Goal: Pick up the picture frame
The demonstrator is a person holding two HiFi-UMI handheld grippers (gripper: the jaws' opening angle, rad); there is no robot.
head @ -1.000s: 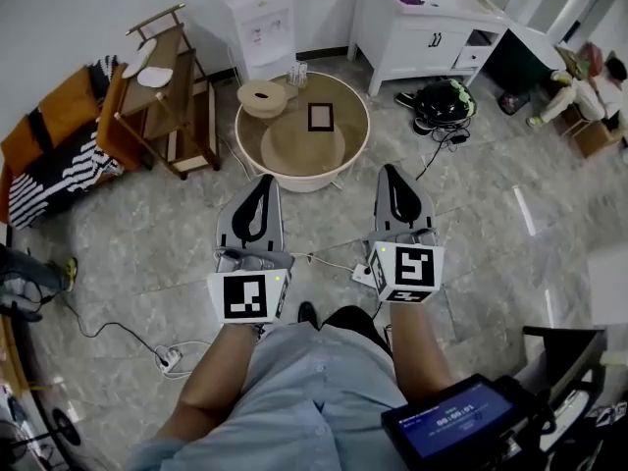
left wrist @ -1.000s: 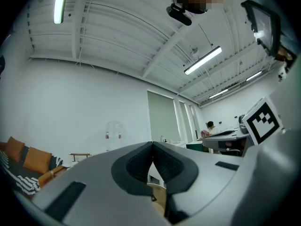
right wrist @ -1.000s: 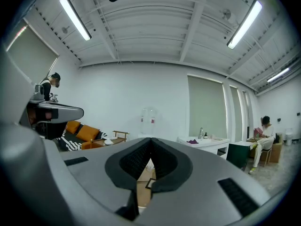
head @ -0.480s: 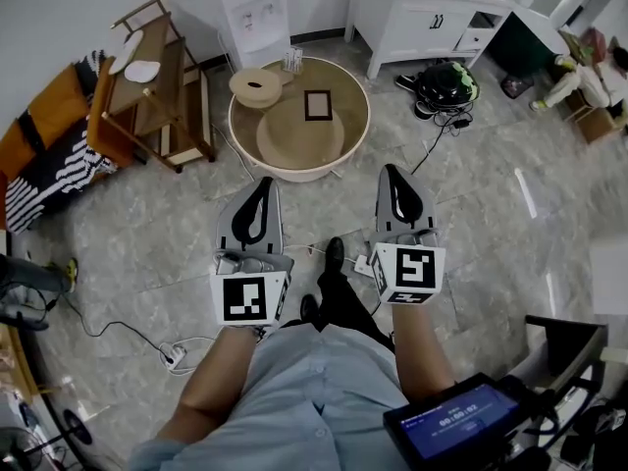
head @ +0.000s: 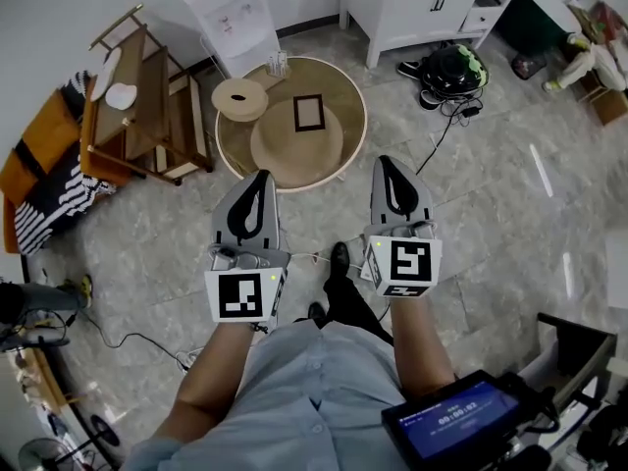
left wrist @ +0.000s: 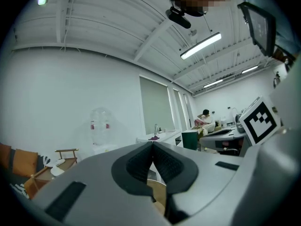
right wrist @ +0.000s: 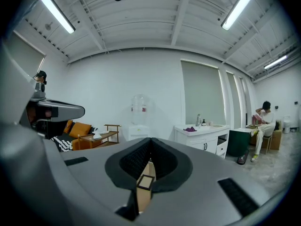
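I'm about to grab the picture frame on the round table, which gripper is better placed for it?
Likely right. In its own view the right gripper has the picture frame dead ahead along its shut jaws; the left gripper, also shut, sees no frame. Both need opening.

I count one round table (head: 343, 96). On it lie one picture frame (head: 307, 113), one large round disc (head: 294, 145) and one smaller round disc with a hole (head: 239, 98). At its far edge stands a cluster of clear glasses (head: 278, 64), too small for me to number. Beyond the table there are one water dispenser (head: 226, 13) and one white cabinet (head: 442, 8). Left of it is one wooden rack (head: 147, 96). Right of it are one black-and-green backpack (head: 449, 67) and, farther off, one seated person (head: 579, 62). On the table's near side I hold two grippers, the left gripper (head: 260, 177) and the right gripper (head: 385, 163), carrying two marker cubes (head: 243, 295), one apiece.
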